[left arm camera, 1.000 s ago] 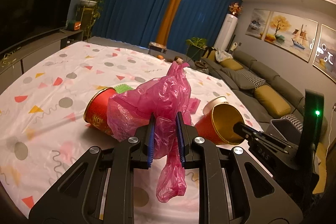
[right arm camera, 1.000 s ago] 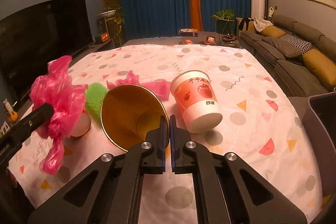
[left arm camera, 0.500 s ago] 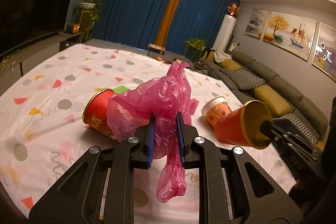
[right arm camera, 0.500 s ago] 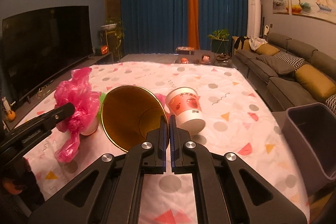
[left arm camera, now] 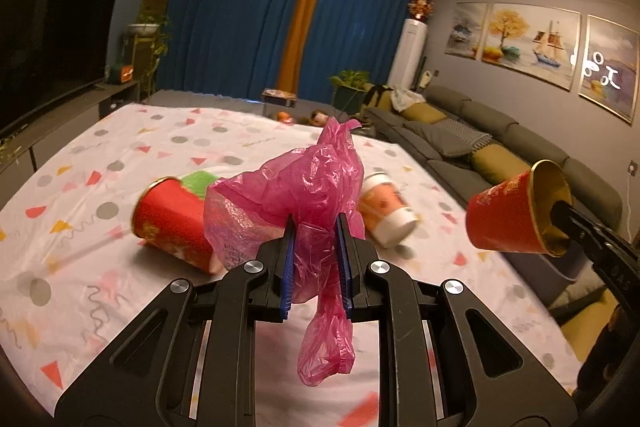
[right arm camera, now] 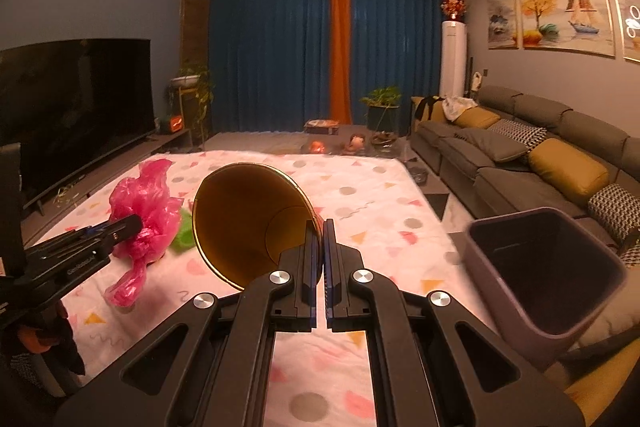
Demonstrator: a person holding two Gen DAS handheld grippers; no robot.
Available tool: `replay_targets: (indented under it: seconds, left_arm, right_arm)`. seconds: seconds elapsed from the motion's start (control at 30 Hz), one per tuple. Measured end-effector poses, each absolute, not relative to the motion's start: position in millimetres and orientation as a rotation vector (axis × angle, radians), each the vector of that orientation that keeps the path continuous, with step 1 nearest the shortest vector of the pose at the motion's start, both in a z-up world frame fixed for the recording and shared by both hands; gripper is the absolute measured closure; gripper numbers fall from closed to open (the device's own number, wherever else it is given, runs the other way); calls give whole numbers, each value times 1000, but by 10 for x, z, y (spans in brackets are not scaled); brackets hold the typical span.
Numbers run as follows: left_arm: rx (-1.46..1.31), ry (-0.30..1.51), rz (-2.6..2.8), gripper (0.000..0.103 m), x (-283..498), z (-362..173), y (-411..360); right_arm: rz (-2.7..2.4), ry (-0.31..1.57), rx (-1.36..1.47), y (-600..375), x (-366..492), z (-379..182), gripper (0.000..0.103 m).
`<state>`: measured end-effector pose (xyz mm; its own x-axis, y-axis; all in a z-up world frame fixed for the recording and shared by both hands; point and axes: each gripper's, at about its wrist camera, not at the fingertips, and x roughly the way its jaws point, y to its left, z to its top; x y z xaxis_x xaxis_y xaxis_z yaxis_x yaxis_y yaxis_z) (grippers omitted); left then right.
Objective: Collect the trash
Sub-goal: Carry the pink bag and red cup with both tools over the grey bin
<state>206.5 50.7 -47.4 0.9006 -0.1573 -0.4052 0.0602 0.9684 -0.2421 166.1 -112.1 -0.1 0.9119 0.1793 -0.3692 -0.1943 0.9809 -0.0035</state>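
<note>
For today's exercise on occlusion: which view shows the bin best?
The right wrist view: the bin shows its open mouth and walls, beside the table. The left wrist view shows only a dark sliver behind the right gripper.

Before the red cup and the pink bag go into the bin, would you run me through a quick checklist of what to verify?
1. Right gripper shut on the red cup rim: ok, wall pinched between the pads.
2. Left gripper shut on the pink bag: ok, plastic bunched between the pads.
3. Cup clear of the table: ok, held in the air.
4. Bin open and upright: ok; inside too dark to judge.
5. Cup over the bin: not ok, bin sits to the right.
6. Table cleared: not ok, a second red cup and a white-and-orange cup remain.
</note>
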Motion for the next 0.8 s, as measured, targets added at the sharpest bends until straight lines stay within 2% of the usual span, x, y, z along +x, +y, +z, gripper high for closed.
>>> replay_targets:
  seconds: [0.43,0.8]
  left_arm:
    - [-109,371,-338,86,1909,-13,-693]
    - [-34,379,-534,86,2111,-3,-1860]
  right_arm:
    - [55,313,18,-1971,1367,149,99]
    - [-157,280,101,-3021,1272,155,99]
